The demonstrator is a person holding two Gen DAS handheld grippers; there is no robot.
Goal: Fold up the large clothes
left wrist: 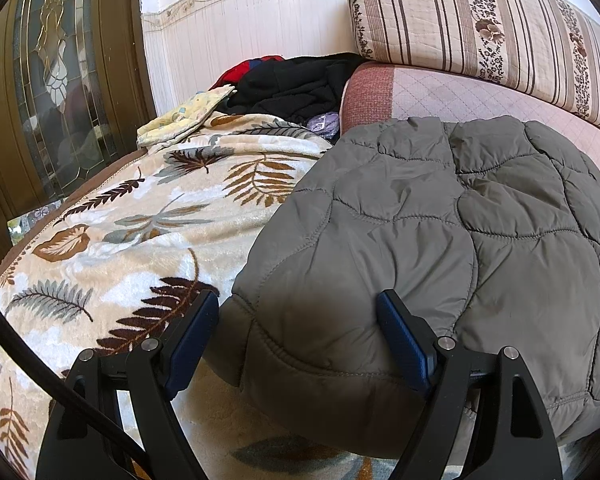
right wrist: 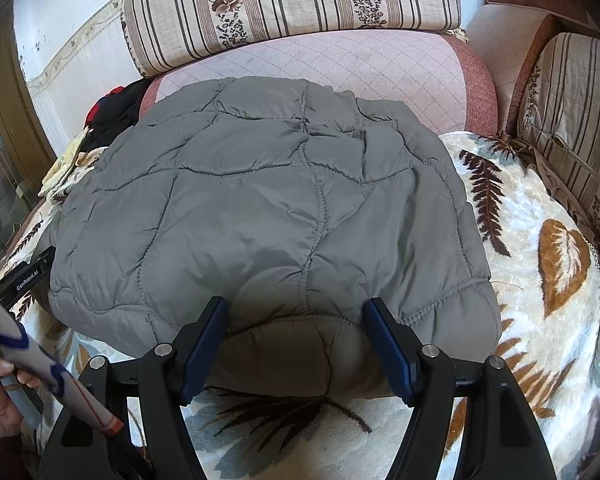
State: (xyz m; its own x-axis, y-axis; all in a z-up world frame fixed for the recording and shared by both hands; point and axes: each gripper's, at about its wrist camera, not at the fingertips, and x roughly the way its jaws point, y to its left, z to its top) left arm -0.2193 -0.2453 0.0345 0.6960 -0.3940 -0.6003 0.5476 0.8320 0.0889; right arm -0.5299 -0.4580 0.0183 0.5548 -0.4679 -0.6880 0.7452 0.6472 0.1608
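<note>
- Here, lying folded into a compact bundle on the leaf-patterned cream fleece blanket (right wrist: 540, 320): the grey quilted puffer jacket (right wrist: 268, 208), its far edge reaching onto the pink quilted sofa seat (right wrist: 380, 60).
- Spread wide apart at the near left corner of the bundle: the left gripper (left wrist: 298, 316), fingers (left wrist: 400, 336) open, clamping nothing.
- Likewise parted at the near middle edge: the right gripper (right wrist: 296, 320), holding nothing, hem fabric between the blue pads but ungripped.
- Likely a late step, either a last fold or a release after one; hard to tell which.
- Next, probably: close on the near hem, lift, fold away toward the striped floral back cushion (right wrist: 292, 4), keeping slippery padded layers aligned.
</note>
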